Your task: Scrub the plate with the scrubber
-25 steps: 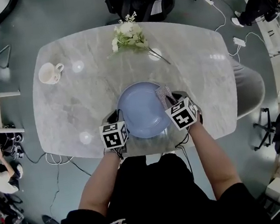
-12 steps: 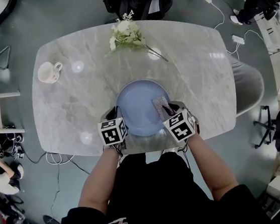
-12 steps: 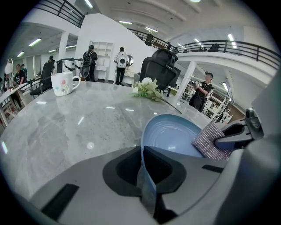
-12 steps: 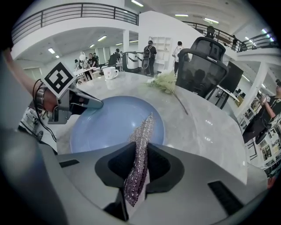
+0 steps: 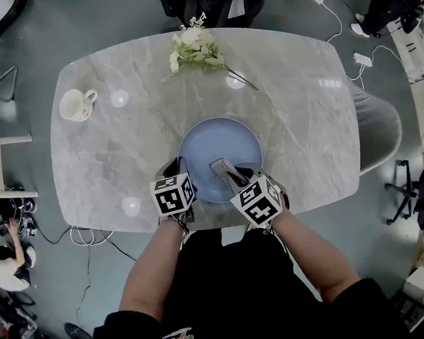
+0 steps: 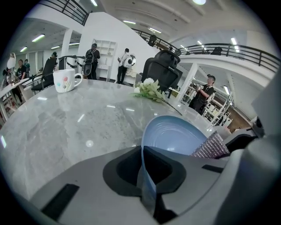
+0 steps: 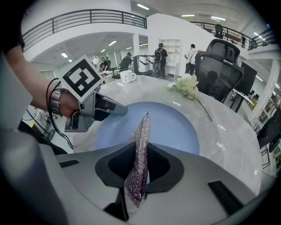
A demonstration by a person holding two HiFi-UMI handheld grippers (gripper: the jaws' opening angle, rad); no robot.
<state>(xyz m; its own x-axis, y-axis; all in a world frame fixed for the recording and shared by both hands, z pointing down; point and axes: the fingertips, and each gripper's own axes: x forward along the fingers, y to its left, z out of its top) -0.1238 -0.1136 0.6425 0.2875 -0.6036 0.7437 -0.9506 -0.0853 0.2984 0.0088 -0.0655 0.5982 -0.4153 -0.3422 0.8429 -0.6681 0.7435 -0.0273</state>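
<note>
A pale marbled tabletop (image 5: 305, 115) with rounded corners fills the middle of the head view. A round light-blue plate (image 5: 223, 136) lies on it close to the near edge, right in front of the person. The left tongs (image 5: 180, 169) come in from the plate's left side and are pressed together on its rim; in the left gripper view the thin blue edge runs straight between the two jaws. The right tongs (image 5: 238, 180) reach over the plate's near right part and pinch a scrubber (image 5: 223, 169), whose glittery purplish mesh stands edge-on between the jaws in the right gripper view. A bunch of white flowers (image 5: 196, 50) with a long stem lies near the far edge of the tabletop, well apart from the plate. A white cup (image 5: 76, 105) with a handle stands upright near the far left corner. The free end of the scrubber points out over the plate's blue centre; whether it touches the surface cannot be told.
</note>
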